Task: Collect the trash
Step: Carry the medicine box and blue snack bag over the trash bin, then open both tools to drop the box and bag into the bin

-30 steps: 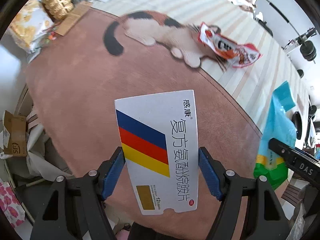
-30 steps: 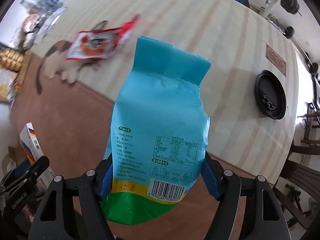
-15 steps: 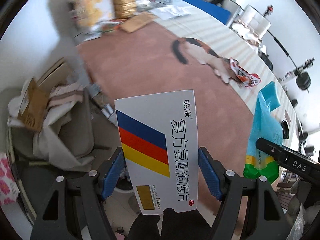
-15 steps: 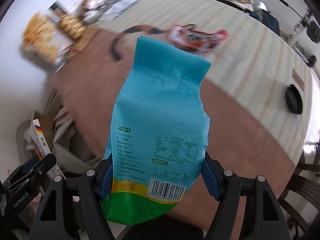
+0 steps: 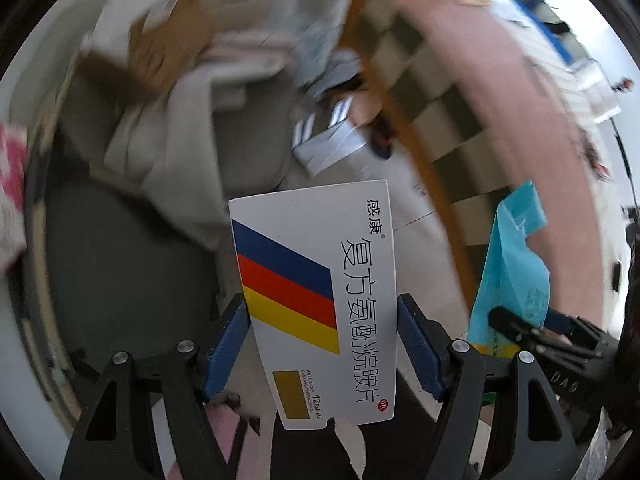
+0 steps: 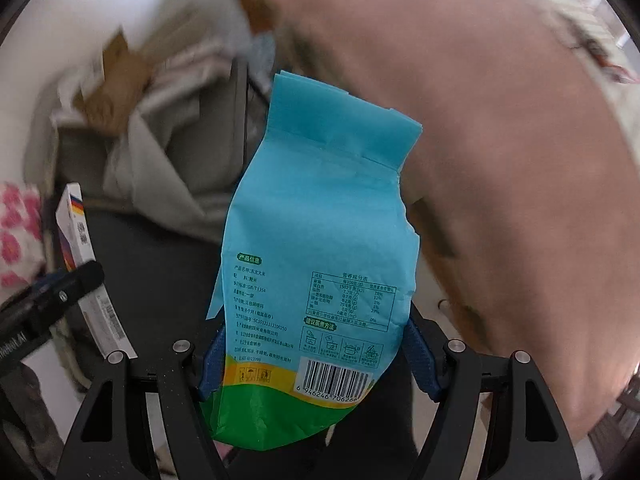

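My left gripper [image 5: 322,344] is shut on a white medicine box [image 5: 320,292] with blue, red and yellow stripes, held upright. My right gripper [image 6: 316,354] is shut on a blue and green snack bag [image 6: 320,248]. Both are off the table's left edge, over a dark bin [image 6: 160,280] on the floor. The bag also shows at the right of the left wrist view [image 5: 512,268]. The box and the left gripper show at the left of the right wrist view [image 6: 88,280].
The brown-topped table [image 6: 500,140] fills the right of both views, with its wooden edge [image 5: 424,168] seen from below. Cardboard [image 5: 160,52] and pale cloth [image 5: 176,128] lie piled beside the bin. A pink-patterned item [image 6: 16,232] sits at far left.
Both grippers have swung left and down off the table top toward the floor, still holding the box and the bag. The view is blurred with motion.
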